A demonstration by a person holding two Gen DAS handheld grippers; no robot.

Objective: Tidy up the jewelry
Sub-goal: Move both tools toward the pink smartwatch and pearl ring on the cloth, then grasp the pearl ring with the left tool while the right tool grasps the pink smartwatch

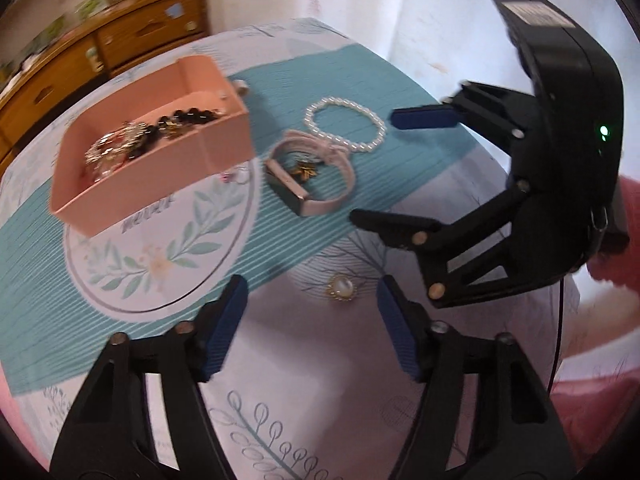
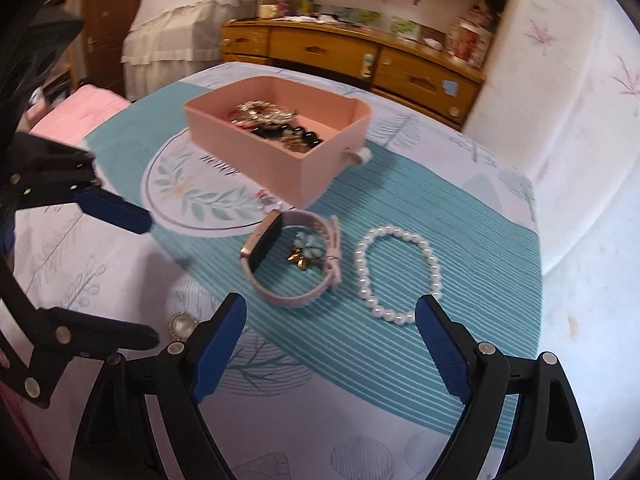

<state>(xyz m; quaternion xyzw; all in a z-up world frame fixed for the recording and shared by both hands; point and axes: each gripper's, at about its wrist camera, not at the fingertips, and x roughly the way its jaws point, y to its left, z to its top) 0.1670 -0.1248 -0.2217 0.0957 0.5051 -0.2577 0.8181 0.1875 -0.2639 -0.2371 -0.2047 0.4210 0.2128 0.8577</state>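
Note:
A pink drawer box (image 1: 224,140) (image 2: 256,148) holding several jewelry pieces stands on the patterned tablecloth. Beside it lie a pink watch (image 1: 344,176) (image 2: 288,300) with a flower brooch (image 1: 306,170) (image 2: 302,254) inside its loop, and a pearl bracelet (image 1: 382,130) (image 2: 361,258). A round pearl brooch (image 1: 341,288) (image 2: 182,326) lies nearer, on the cloth between the tips of my left gripper (image 1: 310,284) (image 2: 152,280), which is open and not touching it. My right gripper (image 2: 331,300) (image 1: 374,167) is open above the watch and bracelet, holding nothing.
A small charm (image 1: 236,176) (image 2: 266,196) lies at the box's near corner. A wooden dresser (image 2: 360,56) (image 1: 120,40) stands behind the table, with a white wall (image 2: 560,80) to the right. A pink sleeve (image 1: 624,240) shows behind the right gripper.

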